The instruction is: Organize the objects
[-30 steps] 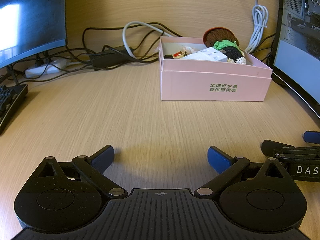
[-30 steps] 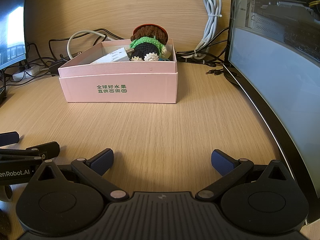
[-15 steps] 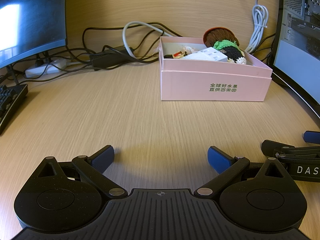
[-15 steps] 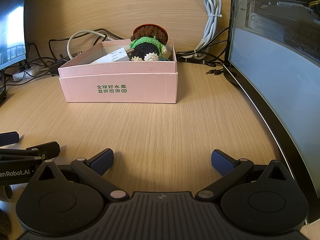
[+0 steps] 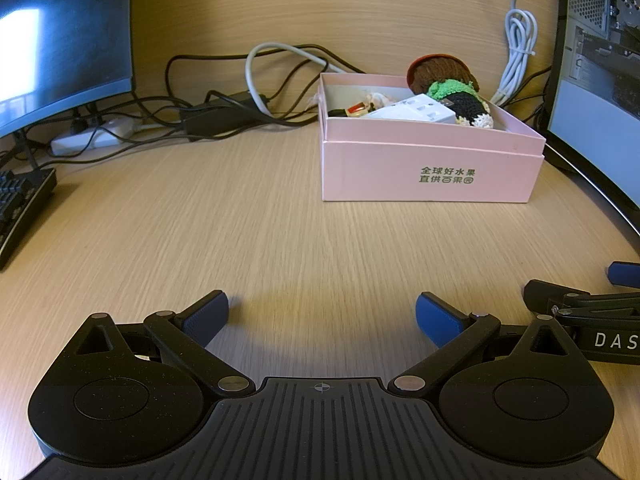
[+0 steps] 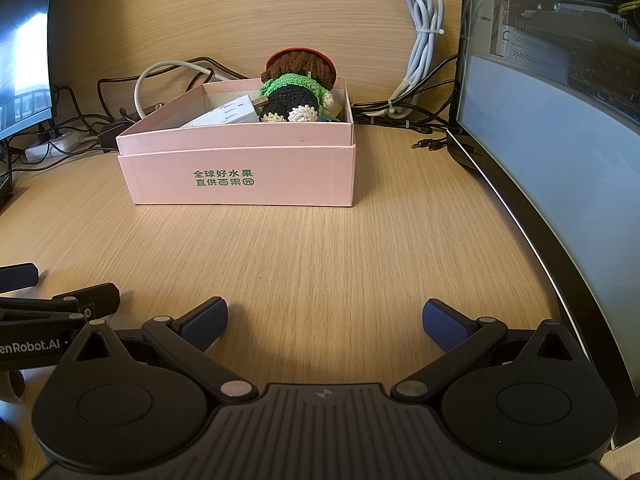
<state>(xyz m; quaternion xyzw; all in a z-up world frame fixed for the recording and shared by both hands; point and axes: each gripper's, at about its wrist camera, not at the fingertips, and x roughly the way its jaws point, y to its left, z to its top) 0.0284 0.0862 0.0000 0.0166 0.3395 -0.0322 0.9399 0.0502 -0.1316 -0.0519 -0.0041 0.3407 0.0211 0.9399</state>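
A pink box (image 5: 428, 170) with green print stands on the wooden desk (image 5: 240, 232); it also shows in the right wrist view (image 6: 240, 176). Inside lie a crocheted doll (image 6: 296, 92) with brown hair and green collar, a white power adapter (image 6: 228, 114) and a small red and gold item (image 5: 356, 110). My left gripper (image 5: 322, 314) is open and empty, low over the desk, well short of the box. My right gripper (image 6: 324, 322) is open and empty beside it, also short of the box.
A monitor (image 5: 60, 40) and a keyboard (image 5: 20, 204) are at the left. Tangled cables and a power strip (image 5: 96, 138) lie along the back wall. A curved monitor (image 6: 560, 140) edges the right. A coiled white cable (image 6: 424, 40) hangs behind the box.
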